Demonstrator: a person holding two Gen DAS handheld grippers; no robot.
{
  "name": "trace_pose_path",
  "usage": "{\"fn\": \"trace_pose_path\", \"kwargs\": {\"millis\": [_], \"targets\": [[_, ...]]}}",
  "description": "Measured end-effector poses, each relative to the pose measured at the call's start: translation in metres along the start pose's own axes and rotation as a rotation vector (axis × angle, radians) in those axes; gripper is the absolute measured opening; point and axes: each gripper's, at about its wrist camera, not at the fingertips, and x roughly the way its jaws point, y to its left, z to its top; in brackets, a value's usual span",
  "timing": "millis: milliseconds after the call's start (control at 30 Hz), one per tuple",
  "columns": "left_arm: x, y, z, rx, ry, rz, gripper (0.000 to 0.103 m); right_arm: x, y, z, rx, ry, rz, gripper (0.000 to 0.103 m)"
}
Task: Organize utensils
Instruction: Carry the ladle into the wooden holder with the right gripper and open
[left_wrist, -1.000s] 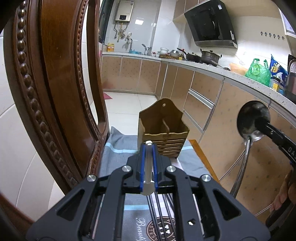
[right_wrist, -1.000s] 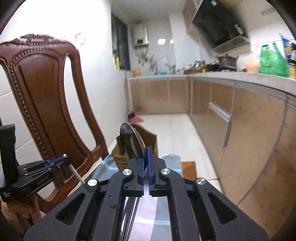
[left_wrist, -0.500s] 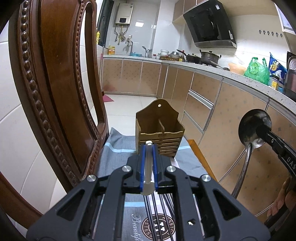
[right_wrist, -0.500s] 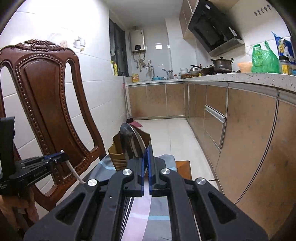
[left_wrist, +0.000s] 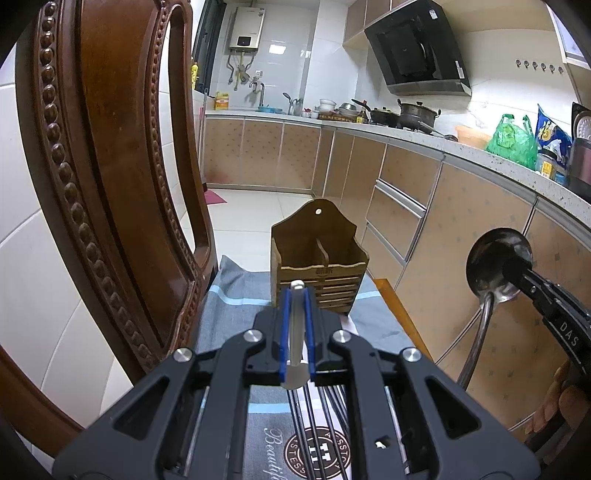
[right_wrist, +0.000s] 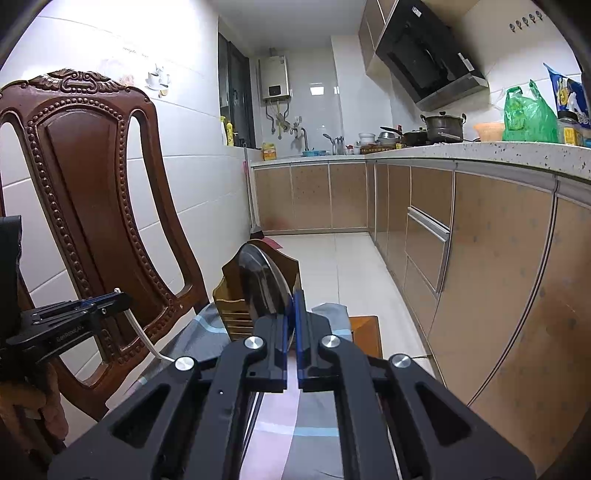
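Observation:
A brown wooden utensil holder (left_wrist: 318, 258) with two compartments stands at the far end of a grey cloth (left_wrist: 236, 291). My left gripper (left_wrist: 296, 295) is shut on a white spoon handle (left_wrist: 296, 328) and hovers short of the holder. My right gripper (right_wrist: 294, 299) is shut on the bowl of a steel ladle (right_wrist: 260, 284), held up in front of the holder (right_wrist: 232, 310). In the left wrist view the ladle (left_wrist: 495, 266) hangs at the right, handle down. Several black chopsticks (left_wrist: 321, 424) lie on the cloth under the left gripper.
A carved wooden chair back (left_wrist: 107, 184) stands close on the left; it also shows in the right wrist view (right_wrist: 88, 192). Kitchen cabinets (left_wrist: 461, 236) and a counter run along the right. The wooden table edge (left_wrist: 388, 291) shows beside the cloth.
Both grippers have pulled back and up a little, so the holder looks smaller and more of its top shows. Each still holds its utensil.

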Motion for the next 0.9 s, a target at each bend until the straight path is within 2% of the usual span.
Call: {"fn": "trace_pose_path", "kwargs": {"millis": [133, 267, 433, 600, 733, 800, 900], "targets": [[0.000, 0.005, 0.001, -0.013, -0.003, -0.001, 0.008, 0.002, 0.002, 0.006, -0.008, -0.036, -0.034, 0.004], [-0.001, 0.012, 0.002, -0.027, -0.006, -0.004, 0.008, 0.015, 0.006, 0.028, -0.038, -0.089, -0.083, 0.004], [0.002, 0.020, 0.004, -0.048, 0.001, -0.017, 0.007, 0.059, 0.020, 0.079, -0.084, -0.167, -0.157, 0.004], [0.009, 0.028, 0.003, -0.068, 0.011, -0.022, 0.008, 0.115, 0.030, 0.117, -0.110, -0.272, -0.297, 0.004], [0.011, 0.033, 0.005, -0.071, 0.007, -0.026, 0.008, 0.155, 0.030, 0.123, -0.102, -0.306, -0.367, 0.004], [0.012, 0.035, 0.006, -0.073, 0.006, -0.029, 0.008, 0.171, 0.030, 0.117, -0.115, -0.327, -0.412, 0.004], [0.015, 0.040, 0.005, -0.078, 0.009, -0.030, 0.007, 0.193, 0.027, 0.103, -0.106, -0.314, -0.454, 0.004]]}}
